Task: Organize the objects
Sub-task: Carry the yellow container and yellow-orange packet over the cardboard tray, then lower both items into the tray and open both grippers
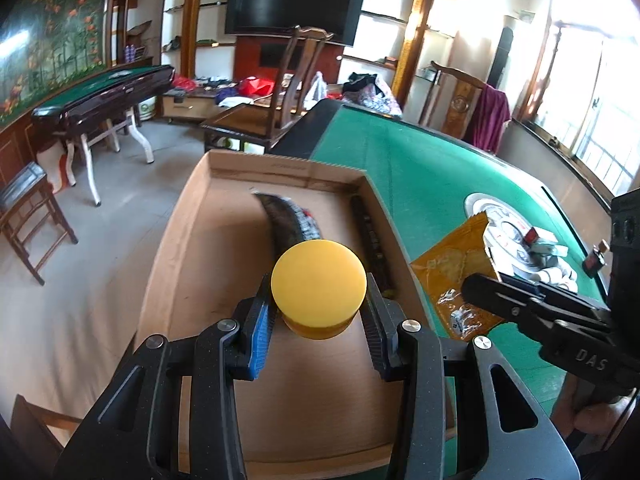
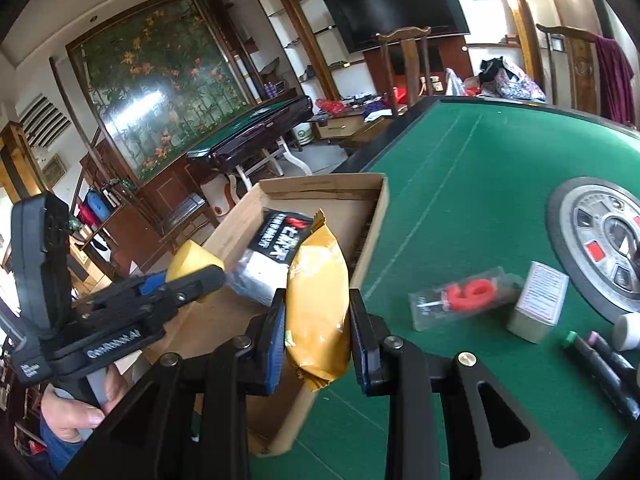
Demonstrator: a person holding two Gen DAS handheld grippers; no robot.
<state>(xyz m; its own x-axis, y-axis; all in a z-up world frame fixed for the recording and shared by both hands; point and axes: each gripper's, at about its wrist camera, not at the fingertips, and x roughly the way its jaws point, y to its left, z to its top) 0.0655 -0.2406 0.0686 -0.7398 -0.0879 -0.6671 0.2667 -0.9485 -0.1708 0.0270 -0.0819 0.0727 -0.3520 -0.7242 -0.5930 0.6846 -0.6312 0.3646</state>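
Yellow jar [image 1: 318,288] sits clamped in your left gripper [image 1: 318,312], jaws closed on its body below lid, hanging over cardboard box [image 1: 188,208]. Rigid, smooth, likely light; round wall may slip, so keep squeeze level, under lid rim. Yellow snack pouch [image 2: 318,308] held in your right gripper [image 2: 318,344], jaws pinching its middle, over box corner beside green desk [image 2: 460,184]. Soft, crinkly, contents crushable: you want light pinch, no more. Black packet [image 2: 280,240] already lies in box. Red number candle [image 2: 466,294] waits on desk.
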